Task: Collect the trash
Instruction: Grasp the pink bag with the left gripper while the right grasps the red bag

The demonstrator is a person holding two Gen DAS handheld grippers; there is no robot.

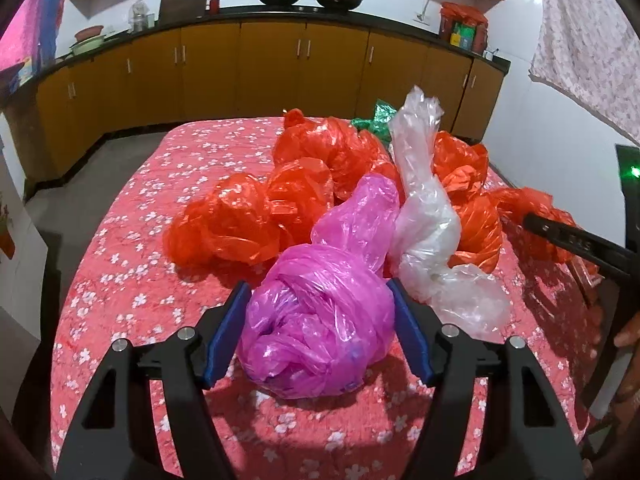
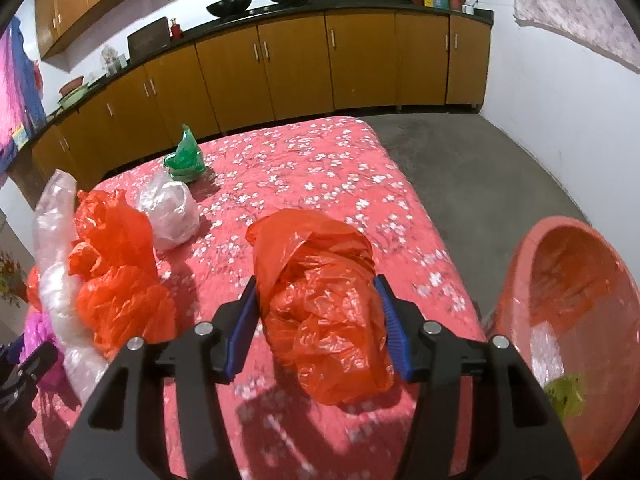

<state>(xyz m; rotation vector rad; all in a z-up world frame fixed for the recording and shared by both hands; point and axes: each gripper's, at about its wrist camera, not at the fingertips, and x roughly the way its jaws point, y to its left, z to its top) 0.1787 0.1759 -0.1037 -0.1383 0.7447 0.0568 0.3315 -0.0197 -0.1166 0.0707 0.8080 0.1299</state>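
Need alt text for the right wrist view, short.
The right gripper, jaws either side of a crumpled orange plastic bag, pads touching it, over a red floral tablecloth. More orange, clear and green bags lie to the left; a pink plastic tub with some trash inside stands at the right edge. Kitchen cabinets behind.

White walls (image 2: 540,92), grey floor (image 2: 472,168), and yellow-brown cabinets (image 1: 272,68) under a dark counter (image 1: 256,14).
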